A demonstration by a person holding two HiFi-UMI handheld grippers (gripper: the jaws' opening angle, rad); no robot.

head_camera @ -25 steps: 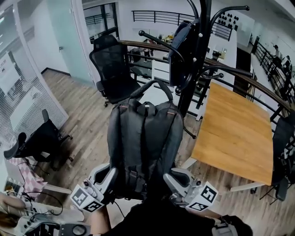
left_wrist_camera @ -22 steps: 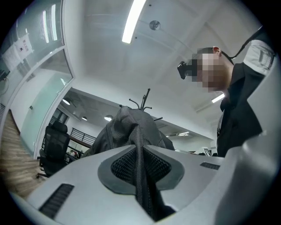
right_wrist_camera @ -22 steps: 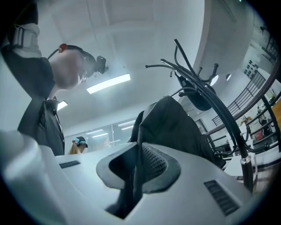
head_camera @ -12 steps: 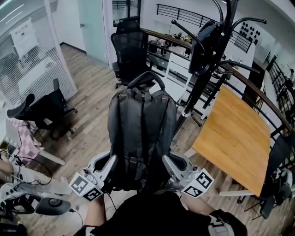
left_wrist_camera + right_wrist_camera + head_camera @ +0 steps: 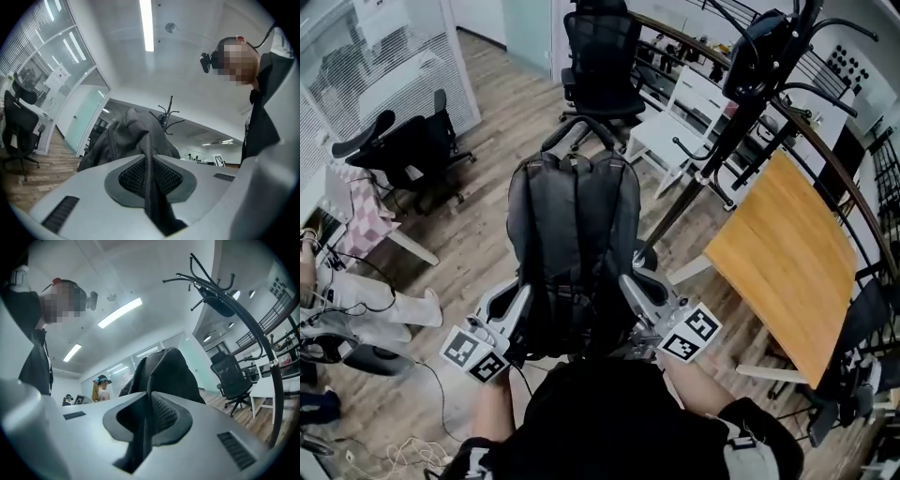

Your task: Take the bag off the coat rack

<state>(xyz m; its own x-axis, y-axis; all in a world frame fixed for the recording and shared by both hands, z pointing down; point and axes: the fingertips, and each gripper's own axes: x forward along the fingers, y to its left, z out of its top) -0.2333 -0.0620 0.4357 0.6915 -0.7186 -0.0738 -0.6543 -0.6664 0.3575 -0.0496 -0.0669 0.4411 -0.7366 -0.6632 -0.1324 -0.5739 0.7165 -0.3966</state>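
Clamping the backpack [image 5: 574, 216], left gripper [image 5: 151, 187] and right gripper [image 5: 143, 427] jaws vanish behind it overhead.

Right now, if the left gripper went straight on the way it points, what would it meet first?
The backpack: the left gripper is shut on a strip of its fabric, and the bag's body rises directly ahead.

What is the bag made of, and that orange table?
Bag: looks like dark grey woven fabric, matte; it folds softly and shows a weave up close. Table: seemingly wood or wood-look veneer, smooth; warm orange-brown top with faint grain.
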